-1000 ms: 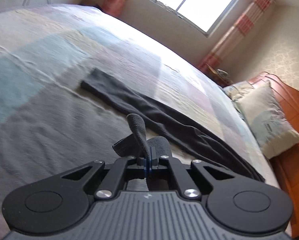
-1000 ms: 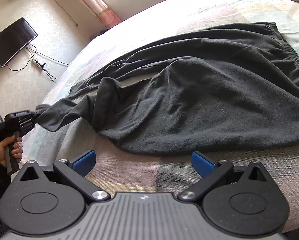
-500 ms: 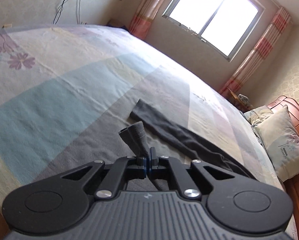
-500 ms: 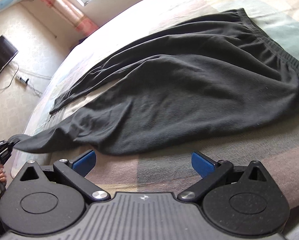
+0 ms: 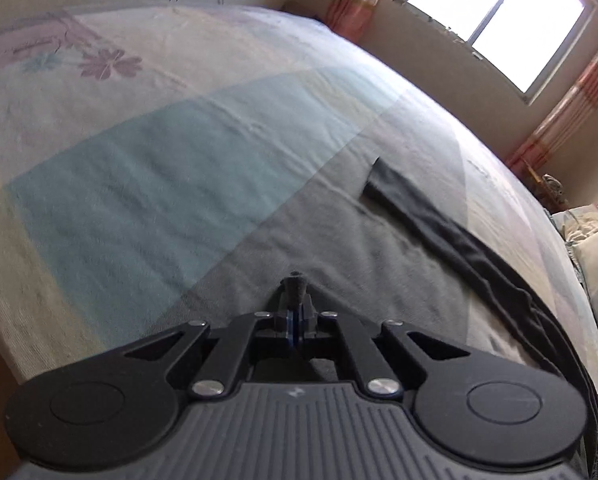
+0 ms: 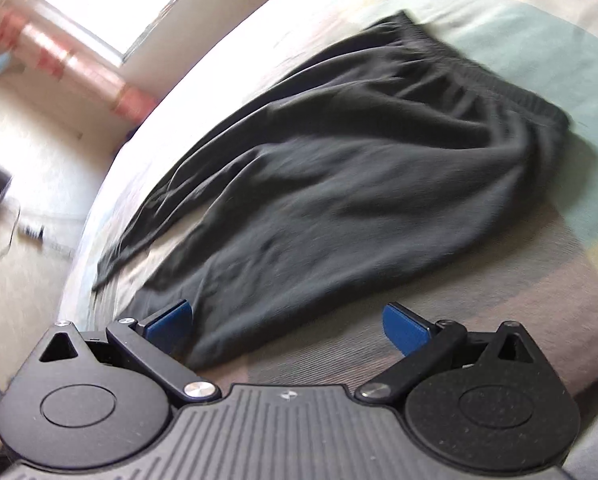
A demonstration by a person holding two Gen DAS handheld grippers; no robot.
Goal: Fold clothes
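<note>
My left gripper (image 5: 296,312) is clamped on the cuff of one leg of the dark trousers (image 6: 359,184); a small tuft of black cloth pokes up between its closed fingers at the lower middle of the left wrist view. Over the last second that leg has gone from a loose, bunched hump to a long drawn-out strip, and the cuff I hold has come away from the other leg (image 5: 439,228), which lies flat as a dark band running from centre right down to the lower right edge. My right gripper (image 6: 287,320) is wide open, blue pads spread, and it has closed in on the garment: the near hem now sits at its left pad, low in the right wrist view, where before there was a strip of bare bed (image 5: 147,168) between them. The waistband (image 6: 499,80) lies at the upper right, the legs tapering toward the lower left. I judge the trousers are spread full length and not yet doubled over; pulling them taut gives me a flat piece to fold.
</note>
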